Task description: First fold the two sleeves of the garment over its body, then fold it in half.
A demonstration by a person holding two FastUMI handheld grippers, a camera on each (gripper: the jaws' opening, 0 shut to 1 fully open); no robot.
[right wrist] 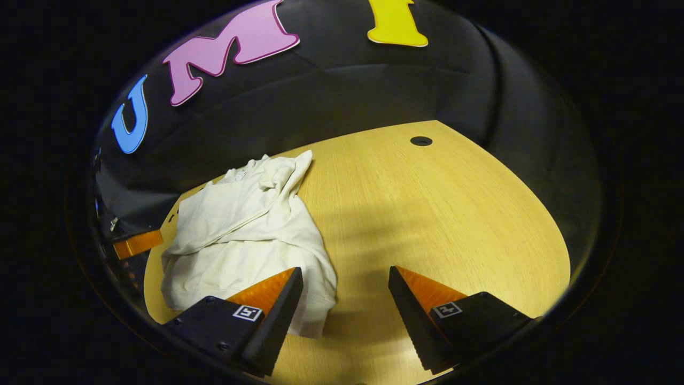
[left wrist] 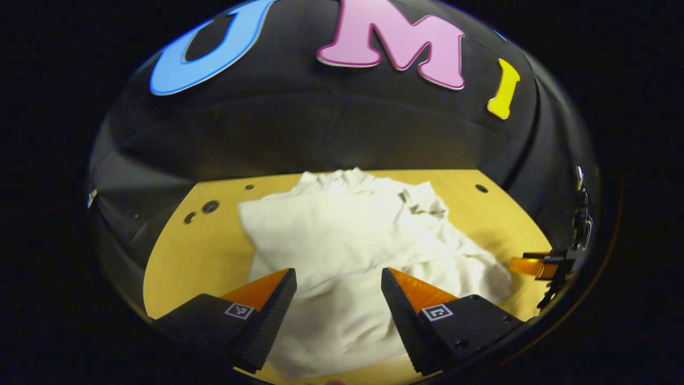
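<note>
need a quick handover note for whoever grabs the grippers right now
Left gripper: open, above the garment's near half, holding nothing.
Right gripper: open, empty, over the table beside the garment's edge.
Garment: white, lying bunched on the wooden table, with a sleeve looking folded over the body.
Done: sleeve folds look made, though untidy.
Left: fold it in half.

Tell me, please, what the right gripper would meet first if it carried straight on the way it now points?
Probably the bare wooden table. The right gripper is open, and the line between its fingers runs over tabletop just beside the white garment, whose edge lies by one finger. Depth is hard to judge, so it might brush that hem.
</note>
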